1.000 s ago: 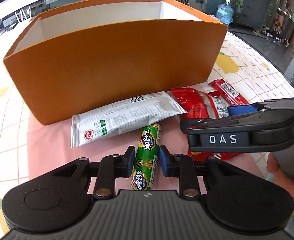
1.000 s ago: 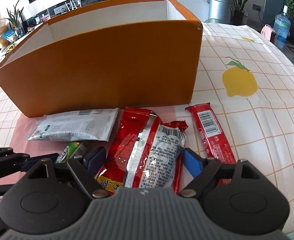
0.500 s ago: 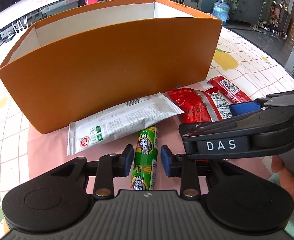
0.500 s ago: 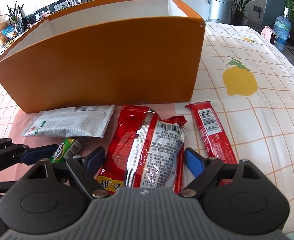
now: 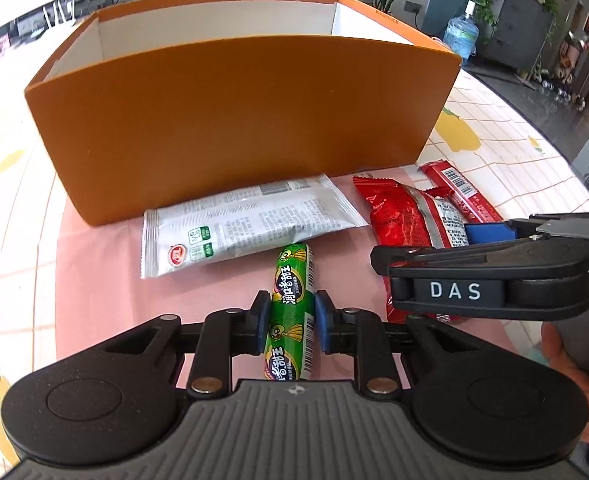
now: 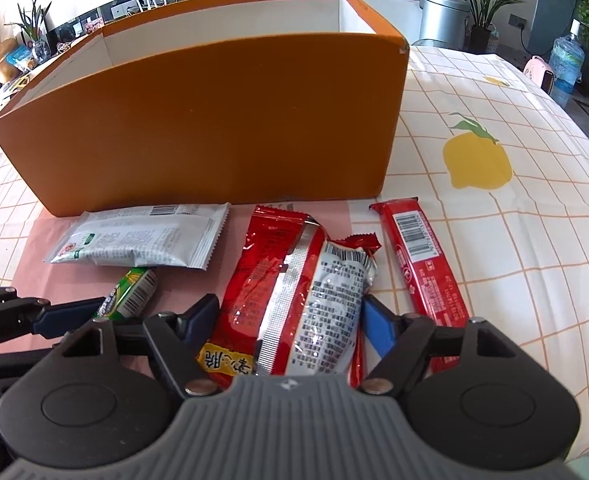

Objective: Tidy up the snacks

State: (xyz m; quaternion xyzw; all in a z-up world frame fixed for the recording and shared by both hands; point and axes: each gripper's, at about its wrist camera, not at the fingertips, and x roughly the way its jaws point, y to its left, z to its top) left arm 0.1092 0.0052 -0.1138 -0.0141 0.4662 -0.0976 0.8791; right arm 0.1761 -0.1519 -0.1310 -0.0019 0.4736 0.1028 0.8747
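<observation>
Jaws of left gripper (image 5: pixel 292 322) clench green sausage (image 5: pixel 290 332); right gripper (image 6: pixel 290 320), released, straddles red packet (image 6: pixel 290 300) near box (image 6: pixel 214 128).

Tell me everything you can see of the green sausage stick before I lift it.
The green sausage stick is a slim tube in glossy green plastic wrap with yellow Chinese lettering, cartoon corn pictures and a barcode strip along one side. It lies flat on the pink mat, pointing roughly toward the orange box. The left tool has its blue pads pressed against both sides around mid-length. Its far end meets or slips just under the edge of the white snack packet.
</observation>
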